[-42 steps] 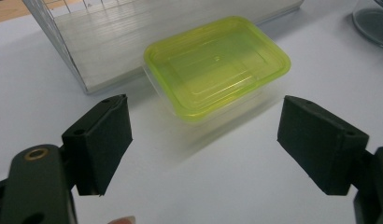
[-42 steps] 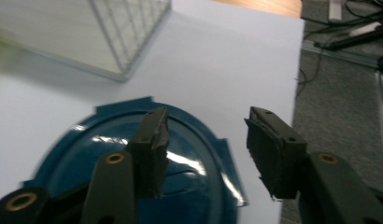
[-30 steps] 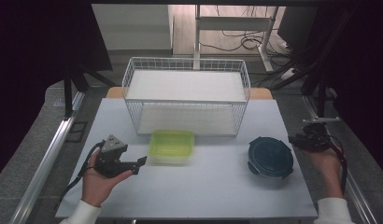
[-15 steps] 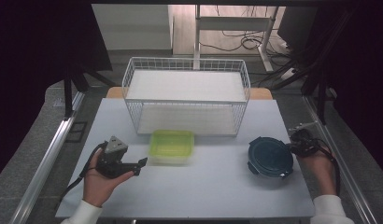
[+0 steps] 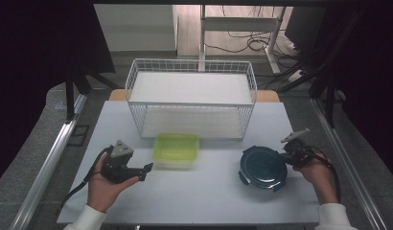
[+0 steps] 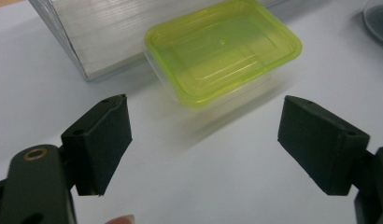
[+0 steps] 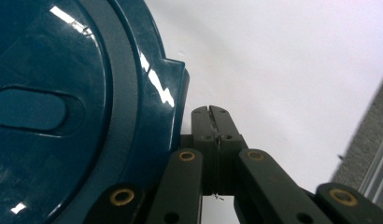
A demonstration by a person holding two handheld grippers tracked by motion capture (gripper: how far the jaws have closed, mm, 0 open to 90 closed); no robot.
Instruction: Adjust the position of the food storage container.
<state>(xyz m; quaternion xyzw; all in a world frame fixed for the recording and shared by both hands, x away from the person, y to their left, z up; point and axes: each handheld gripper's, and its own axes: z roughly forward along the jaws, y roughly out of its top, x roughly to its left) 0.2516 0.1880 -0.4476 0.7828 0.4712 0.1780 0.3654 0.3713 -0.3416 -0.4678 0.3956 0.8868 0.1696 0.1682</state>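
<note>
**Tools beside two containers**

Landmark: wire basket (image 5: 192, 98). Green box (image 5: 176, 149) just in front of basket; left tool (image 6: 203, 144) wide, nothing gripped. Dark round lid (image 5: 262, 166) front-right of basket; right tool (image 7: 211, 122) pinched together, empty, at lid's edge.

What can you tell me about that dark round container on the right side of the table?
The round container is dark teal glossy plastic, lying flat on the white table, lid on. The lid has a raised ring, an oval recess in the middle and clip tabs at the rim. The right gripper, jaws shut together, sits right beside one tab; contact is unclear.
</note>
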